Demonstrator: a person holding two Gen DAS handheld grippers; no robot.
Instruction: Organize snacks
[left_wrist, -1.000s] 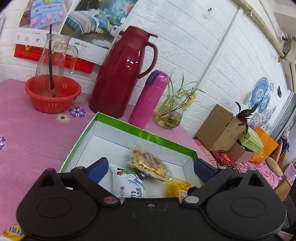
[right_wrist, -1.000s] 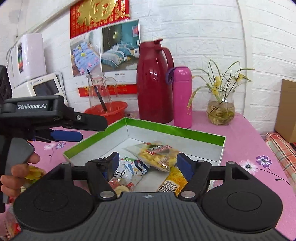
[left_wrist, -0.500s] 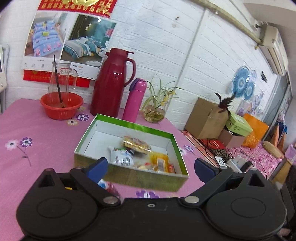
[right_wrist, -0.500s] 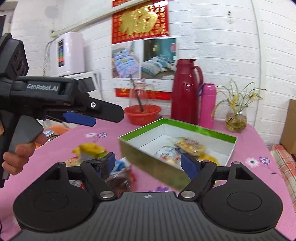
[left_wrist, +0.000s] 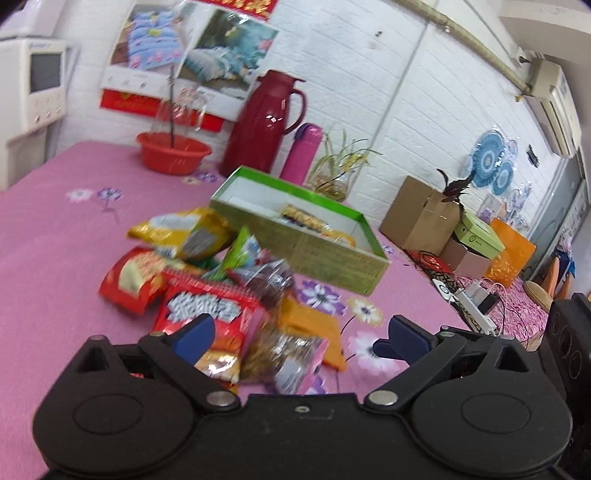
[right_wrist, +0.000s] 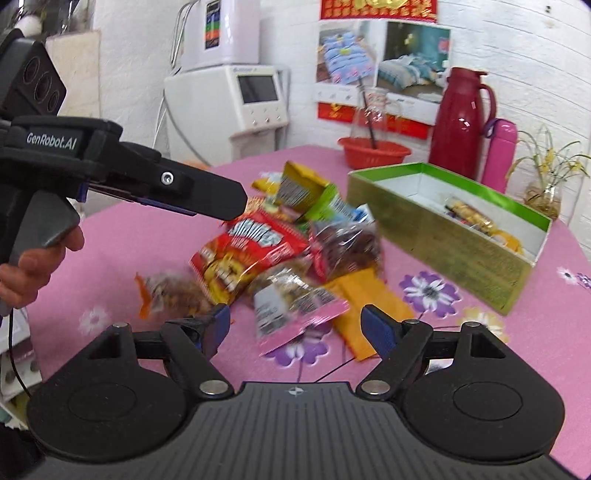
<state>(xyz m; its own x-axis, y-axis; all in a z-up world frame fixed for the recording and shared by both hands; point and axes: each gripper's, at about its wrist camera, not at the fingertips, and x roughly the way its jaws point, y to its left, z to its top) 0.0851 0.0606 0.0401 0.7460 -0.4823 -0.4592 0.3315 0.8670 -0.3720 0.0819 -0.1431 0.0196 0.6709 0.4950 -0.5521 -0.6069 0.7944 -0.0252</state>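
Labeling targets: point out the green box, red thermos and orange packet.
green box (right_wrist: 461, 247), right wrist view, near side wall
red thermos (right_wrist: 458, 125), right wrist view, body
orange packet (right_wrist: 365, 295), right wrist view, flat face

Right hand-held gripper (right_wrist: 295, 326) spread wide over snack packets (right_wrist: 266, 254), green box (right_wrist: 450, 229) beyond, pink tablecloth (right_wrist: 147, 258).

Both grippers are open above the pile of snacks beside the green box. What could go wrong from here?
The snack packets overlap in a heap, so the right gripper may pinch two at once or drag neighbours.

The left gripper hovers over the same heap; the two could collide.

The glossy pink-edged packet might slip from the fingers.
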